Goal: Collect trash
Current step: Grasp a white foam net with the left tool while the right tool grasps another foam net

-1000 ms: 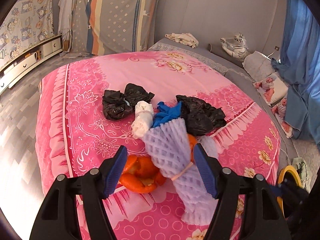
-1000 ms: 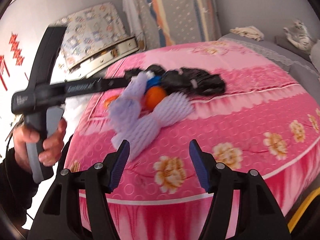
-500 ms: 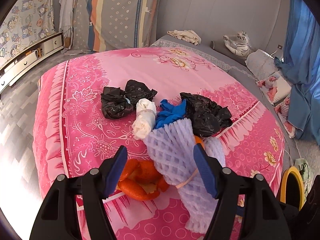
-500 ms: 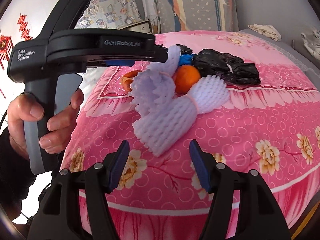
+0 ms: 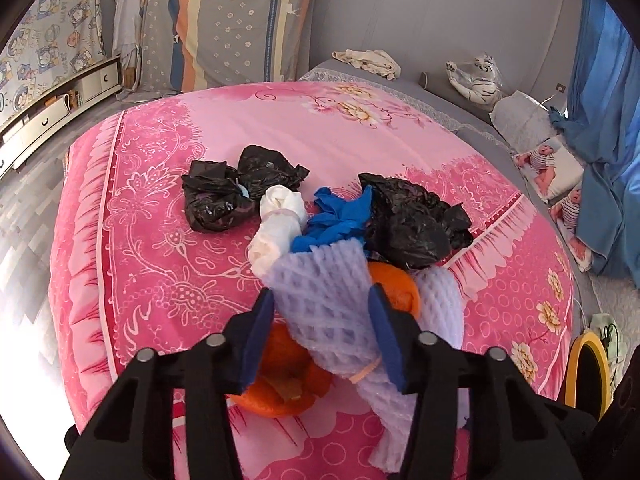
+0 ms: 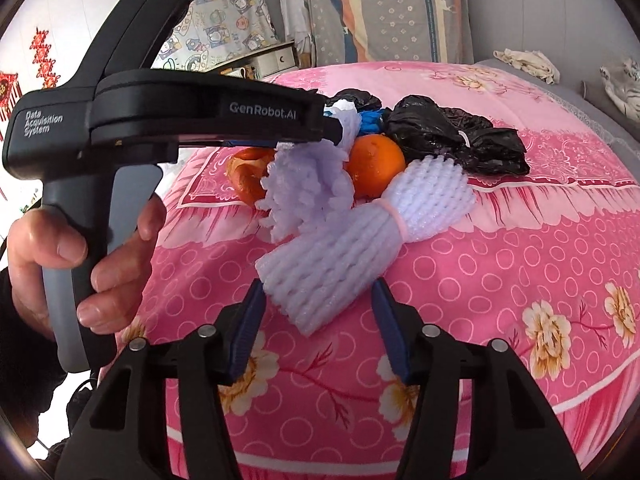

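Pink floral bed (image 5: 160, 240) underneath, trash heaped near its front edge. Largest in the heap: two lavender foam nets, one (image 5: 332, 312) between the fingers of the left tool (image 5: 320, 332), the other (image 6: 360, 240) lying toward the front edge, just ahead of the right tool (image 6: 316, 328). Behind these, black bags (image 5: 412, 220) and (image 5: 224, 196), a white wad (image 5: 276, 224), a blue glove (image 5: 340, 216), an orange (image 6: 374, 164) and orange peel (image 5: 280, 384) touching the nets. Left tool closed in around its net, seemingly gripping it; right tool released, empty. Nets judged feather-light, springy, crushable, not slippery: best pinched near the rubber-banded waist (image 6: 394, 216). Bedding soft, likely to give under pressure. Bedroom around: striped pillow (image 5: 240, 20), blue curtain (image 5: 600, 80), yellow-rimmed bin (image 5: 592, 372) off the bed's right corner.
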`<state>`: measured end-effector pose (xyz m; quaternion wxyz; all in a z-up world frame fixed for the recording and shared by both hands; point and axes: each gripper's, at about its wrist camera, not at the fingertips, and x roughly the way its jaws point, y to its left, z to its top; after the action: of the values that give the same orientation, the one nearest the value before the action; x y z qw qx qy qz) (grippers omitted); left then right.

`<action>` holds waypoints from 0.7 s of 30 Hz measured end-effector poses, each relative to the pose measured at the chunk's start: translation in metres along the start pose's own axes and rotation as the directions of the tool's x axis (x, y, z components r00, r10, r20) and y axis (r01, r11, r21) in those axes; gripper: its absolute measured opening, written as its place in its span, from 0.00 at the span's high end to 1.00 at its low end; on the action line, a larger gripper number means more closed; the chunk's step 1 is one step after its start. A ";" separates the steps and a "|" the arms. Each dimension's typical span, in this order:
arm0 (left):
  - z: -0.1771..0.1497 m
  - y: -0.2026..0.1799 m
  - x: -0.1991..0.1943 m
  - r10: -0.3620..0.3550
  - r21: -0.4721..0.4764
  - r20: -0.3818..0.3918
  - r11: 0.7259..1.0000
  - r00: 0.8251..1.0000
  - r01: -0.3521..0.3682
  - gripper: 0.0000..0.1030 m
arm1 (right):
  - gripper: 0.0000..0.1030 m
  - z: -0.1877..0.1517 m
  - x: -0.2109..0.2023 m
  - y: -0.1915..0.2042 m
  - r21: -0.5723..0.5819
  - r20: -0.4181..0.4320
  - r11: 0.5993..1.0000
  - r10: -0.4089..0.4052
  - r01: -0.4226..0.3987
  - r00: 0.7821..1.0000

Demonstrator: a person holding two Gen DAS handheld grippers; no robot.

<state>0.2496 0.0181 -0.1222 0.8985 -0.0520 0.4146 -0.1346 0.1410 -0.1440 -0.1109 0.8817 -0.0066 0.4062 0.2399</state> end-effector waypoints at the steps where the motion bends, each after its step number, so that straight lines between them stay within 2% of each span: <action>1: 0.000 0.000 0.000 -0.001 0.002 0.000 1.000 1.000 0.001 0.63 | 0.57 0.000 0.001 -0.001 0.003 0.002 1.000 -0.002 0.002 1.000; 6: 0.000 -0.003 0.000 0.000 0.015 0.014 1.000 1.000 -0.001 0.71 | 0.73 0.004 0.003 -0.009 0.022 0.003 1.000 0.002 -0.002 1.000; 8: 0.002 -0.001 0.000 -0.004 0.003 0.014 1.000 1.000 0.004 0.79 | 0.76 0.006 0.003 -0.013 0.028 0.002 1.000 0.006 -0.006 1.000; 10: 0.003 0.002 0.001 -0.008 -0.011 0.015 1.000 1.000 0.008 0.80 | 0.79 0.005 0.002 -0.014 0.030 0.006 1.000 0.010 -0.011 1.000; 21: 0.002 0.006 -0.008 -0.027 -0.044 0.040 0.999 0.999 0.029 0.82 | 0.83 -0.003 -0.017 -0.012 0.034 0.039 0.999 0.011 -0.012 0.999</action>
<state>0.2473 0.0264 -0.1158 0.9032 -0.0803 0.3987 -0.1371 0.1348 -0.1617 -0.1028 0.8881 0.0155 0.3929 0.2381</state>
